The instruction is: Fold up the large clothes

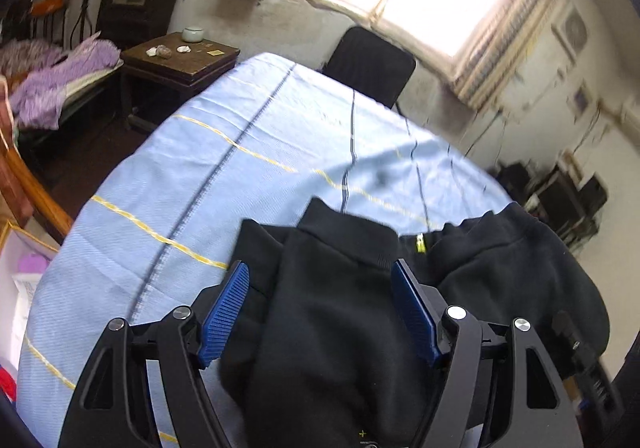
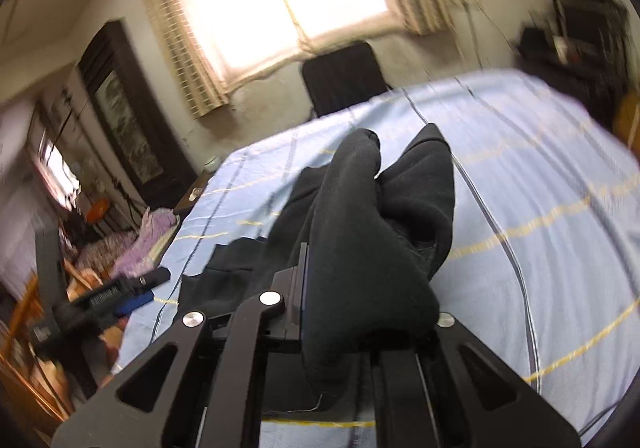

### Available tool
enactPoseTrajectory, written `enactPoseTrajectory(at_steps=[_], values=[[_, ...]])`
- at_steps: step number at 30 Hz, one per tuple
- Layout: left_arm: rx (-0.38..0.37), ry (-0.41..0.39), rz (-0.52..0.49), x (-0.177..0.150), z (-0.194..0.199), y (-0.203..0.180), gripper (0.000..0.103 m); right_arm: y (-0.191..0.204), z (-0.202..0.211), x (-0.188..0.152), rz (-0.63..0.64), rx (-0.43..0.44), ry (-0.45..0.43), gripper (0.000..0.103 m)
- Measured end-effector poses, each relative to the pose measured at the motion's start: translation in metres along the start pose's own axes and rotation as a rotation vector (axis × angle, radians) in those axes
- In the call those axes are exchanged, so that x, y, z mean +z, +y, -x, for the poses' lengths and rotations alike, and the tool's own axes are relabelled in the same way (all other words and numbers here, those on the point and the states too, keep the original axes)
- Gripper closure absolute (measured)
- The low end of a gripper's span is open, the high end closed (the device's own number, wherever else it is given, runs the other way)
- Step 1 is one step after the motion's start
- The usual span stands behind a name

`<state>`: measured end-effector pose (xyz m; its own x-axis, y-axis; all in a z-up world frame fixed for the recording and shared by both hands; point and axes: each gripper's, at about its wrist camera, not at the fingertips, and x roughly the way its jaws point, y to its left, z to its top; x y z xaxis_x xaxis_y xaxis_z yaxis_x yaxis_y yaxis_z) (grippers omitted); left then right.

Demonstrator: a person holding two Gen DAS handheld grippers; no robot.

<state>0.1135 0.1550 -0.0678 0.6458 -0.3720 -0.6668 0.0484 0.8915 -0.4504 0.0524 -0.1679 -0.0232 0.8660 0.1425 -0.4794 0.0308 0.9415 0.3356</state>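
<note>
A large black garment (image 1: 340,308) with a ribbed hem and a yellow zipper lies on the light blue striped cloth (image 1: 200,168) that covers the table. My left gripper (image 1: 320,280) is open, its blue pads (image 1: 226,308) standing on either side of a fold of the garment. My right gripper (image 2: 340,280) is shut on a bunched part of the black garment (image 2: 380,216), which drapes over the fingers and hides them. The left gripper (image 2: 104,300) also shows at the left edge of the right wrist view.
A black chair (image 1: 368,64) stands behind the table under a bright window. A dark wooden side table (image 1: 180,56) with a small jar is at the far left, next to purple bedding (image 1: 60,76). Dark equipment (image 1: 560,200) sits at the right.
</note>
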Motion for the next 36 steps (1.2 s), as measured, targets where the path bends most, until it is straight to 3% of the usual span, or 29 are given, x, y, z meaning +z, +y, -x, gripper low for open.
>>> enactPoseTrajectory(at_steps=[5, 7, 9, 14, 17, 21, 26, 32, 36], values=[[-0.109, 0.0, 0.061, 0.004, 0.022, 0.017, 0.028, 0.073, 0.009, -0.009, 0.241, 0.006, -0.062, 0.096], [-0.173, -0.003, 0.082, 0.006, 0.031, 0.025, 0.021, 0.099, 0.008, -0.019, 0.346, 0.002, -0.076, 0.095], [-0.206, -0.029, 0.103, 0.008, 0.042, 0.032, 0.007, 0.13, 0.005, -0.036, 0.481, -0.003, -0.085, 0.095], [-0.28, -0.034, 0.119, 0.009, 0.049, 0.038, 0.004, 0.18, -0.017, -0.083, 0.737, 0.02, -0.024, 0.094], [-0.247, 0.067, 0.103, 0.008, 0.025, 0.035, 0.004, 0.196, -0.034, -0.105, 0.808, 0.047, 0.035, 0.094], [-0.153, 0.182, 0.171, 0.003, -0.007, 0.047, 0.004, 0.203, -0.04, -0.122, 0.865, 0.03, 0.016, 0.092], [-0.073, 0.164, 0.124, 0.004, -0.011, 0.043, 0.004, 0.197, -0.041, -0.126, 0.872, 0.057, 0.034, 0.088], [0.064, 0.221, 0.134, -0.002, -0.035, 0.06, 0.004, 0.201, -0.042, -0.145, 0.917, 0.125, 0.115, 0.086], [0.088, 0.235, 0.111, -0.007, -0.041, 0.066, 0.003, 0.199, -0.051, -0.15, 0.914, 0.173, 0.17, 0.083]])
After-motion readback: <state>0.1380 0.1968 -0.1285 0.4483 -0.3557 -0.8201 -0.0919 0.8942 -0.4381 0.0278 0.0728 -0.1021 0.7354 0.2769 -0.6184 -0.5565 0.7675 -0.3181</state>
